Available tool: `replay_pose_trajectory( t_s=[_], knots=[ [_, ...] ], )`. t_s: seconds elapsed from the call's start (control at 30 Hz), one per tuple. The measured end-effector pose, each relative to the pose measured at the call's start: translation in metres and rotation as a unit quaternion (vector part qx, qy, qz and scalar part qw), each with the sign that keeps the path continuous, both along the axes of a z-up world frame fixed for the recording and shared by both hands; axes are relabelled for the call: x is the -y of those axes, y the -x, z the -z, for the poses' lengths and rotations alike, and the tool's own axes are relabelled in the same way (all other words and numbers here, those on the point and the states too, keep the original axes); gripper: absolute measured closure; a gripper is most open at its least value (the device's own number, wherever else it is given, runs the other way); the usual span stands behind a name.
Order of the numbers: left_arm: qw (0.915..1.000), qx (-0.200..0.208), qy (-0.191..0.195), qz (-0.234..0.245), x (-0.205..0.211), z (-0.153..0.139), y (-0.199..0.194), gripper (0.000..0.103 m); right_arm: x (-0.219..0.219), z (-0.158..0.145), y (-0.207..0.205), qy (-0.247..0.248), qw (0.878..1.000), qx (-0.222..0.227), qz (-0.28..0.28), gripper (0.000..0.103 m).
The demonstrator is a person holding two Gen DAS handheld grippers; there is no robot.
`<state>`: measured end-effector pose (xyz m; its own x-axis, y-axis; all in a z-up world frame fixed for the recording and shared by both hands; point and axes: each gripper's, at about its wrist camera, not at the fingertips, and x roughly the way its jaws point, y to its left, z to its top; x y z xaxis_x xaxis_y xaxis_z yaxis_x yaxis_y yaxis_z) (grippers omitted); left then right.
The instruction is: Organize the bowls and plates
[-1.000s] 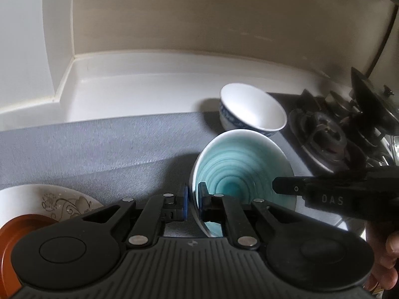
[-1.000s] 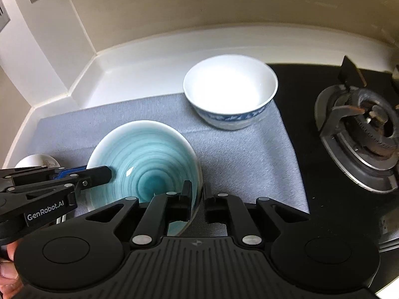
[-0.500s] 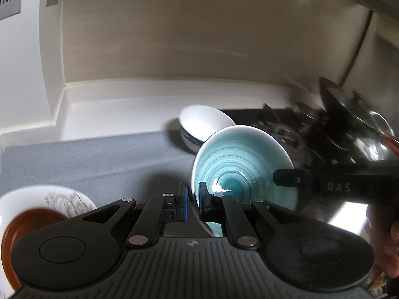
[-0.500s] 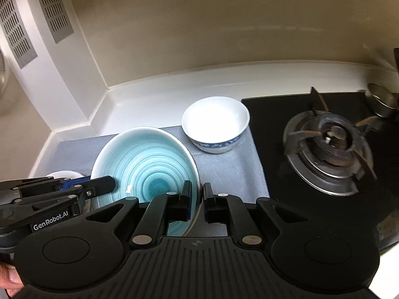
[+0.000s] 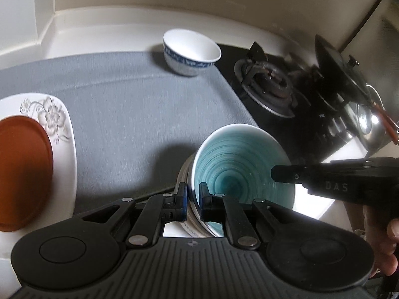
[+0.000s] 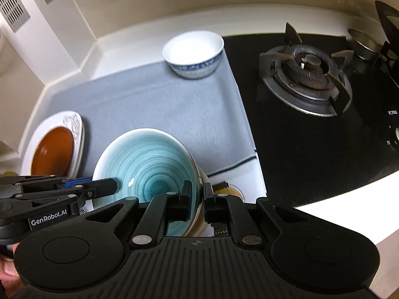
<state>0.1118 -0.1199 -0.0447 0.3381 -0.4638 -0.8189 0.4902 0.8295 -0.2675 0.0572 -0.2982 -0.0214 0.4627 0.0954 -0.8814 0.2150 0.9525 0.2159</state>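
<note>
Gripping teal bowl (image 5: 239,164) rim: left gripper (image 5: 192,200) and right gripper (image 6: 198,200) clamped opposite sides (steadier carry, likely); white bowl (image 6: 193,53) untouched.

teal ringed bowl (image 5: 239,164), grey mat (image 5: 139,99)

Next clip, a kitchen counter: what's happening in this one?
A person holds the teal bowl by its rim with both tongs, left and right, one on each side, lifted above the grey mat. A white-and-blue bowl sits at the mat's far end beside the stove; a brown plate rests on a floral plate.
</note>
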Motion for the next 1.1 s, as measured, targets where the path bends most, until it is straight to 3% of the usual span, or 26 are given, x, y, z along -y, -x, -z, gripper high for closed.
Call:
replay_pose_trajectory(
  t_s=[0.23,0.53,0.7,1.1],
  knots=[
    [1.0000,0.001,-0.007,-0.002,0.004,0.002,0.002,0.092,-0.002,0.008,-0.005,0.007,1.000,-0.021,-0.016,0.090],
    [0.9997,0.017,0.002,-0.015,0.004,-0.003,0.002,0.092,0.014,-0.007,-0.013,-0.014,1.000,0.027,-0.007,0.091],
    [0.9995,-0.004,0.011,-0.029,0.002,-0.001,-0.006,0.095,0.019,-0.002,-0.030,-0.039,0.999,0.012,0.000,0.095],
    [0.9991,-0.005,0.009,-0.041,0.003,0.001,-0.006,0.094,0.011,-0.003,-0.038,-0.023,0.999,-0.002,-0.030,0.094]
  ],
)
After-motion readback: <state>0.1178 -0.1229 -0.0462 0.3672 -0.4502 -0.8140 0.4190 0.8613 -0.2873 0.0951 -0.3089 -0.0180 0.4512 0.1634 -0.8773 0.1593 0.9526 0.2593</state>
